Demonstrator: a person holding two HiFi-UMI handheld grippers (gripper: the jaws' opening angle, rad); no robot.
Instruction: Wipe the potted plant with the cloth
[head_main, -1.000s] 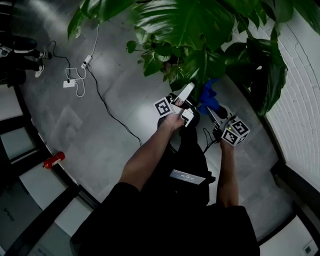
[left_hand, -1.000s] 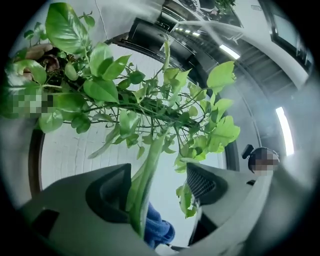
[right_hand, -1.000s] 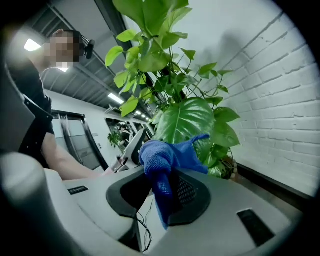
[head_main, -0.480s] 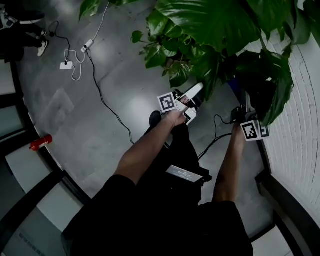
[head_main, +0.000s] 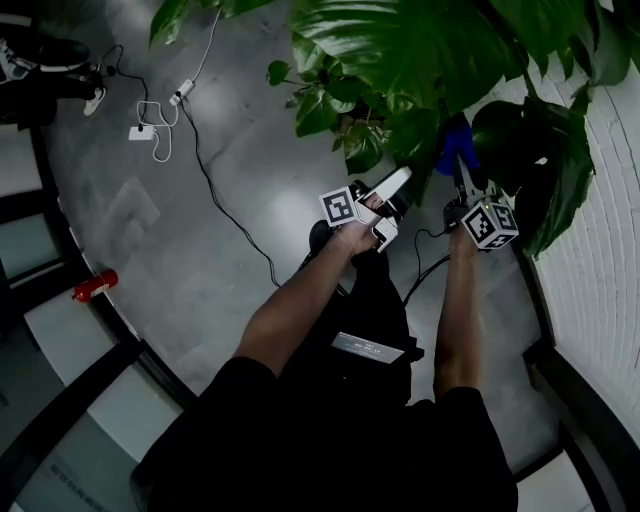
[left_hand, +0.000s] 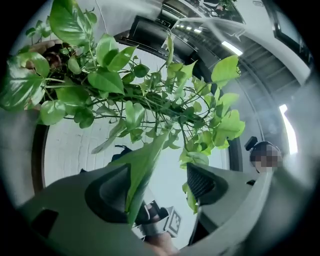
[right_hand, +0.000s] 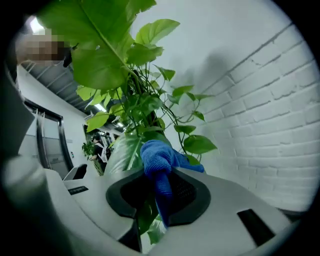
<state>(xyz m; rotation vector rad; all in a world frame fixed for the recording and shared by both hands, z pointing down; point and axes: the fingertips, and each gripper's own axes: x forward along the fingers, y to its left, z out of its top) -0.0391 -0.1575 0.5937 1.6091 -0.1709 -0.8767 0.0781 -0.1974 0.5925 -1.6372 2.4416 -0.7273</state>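
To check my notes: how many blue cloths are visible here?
1: a blue microfibre cloth, pinched in the right gripper's jaws, near the green leafy potted plant. Leaves could hide others.

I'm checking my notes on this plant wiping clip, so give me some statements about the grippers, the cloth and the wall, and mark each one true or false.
1. The right gripper is shut on a blue cloth. True.
2. The left gripper is shut on a leaf. False: its jaws are apart, with the leaf between them.
3. The wall beside the plant is white brick. True.
4. Both grippers hold the cloth. False: only the right gripper does.
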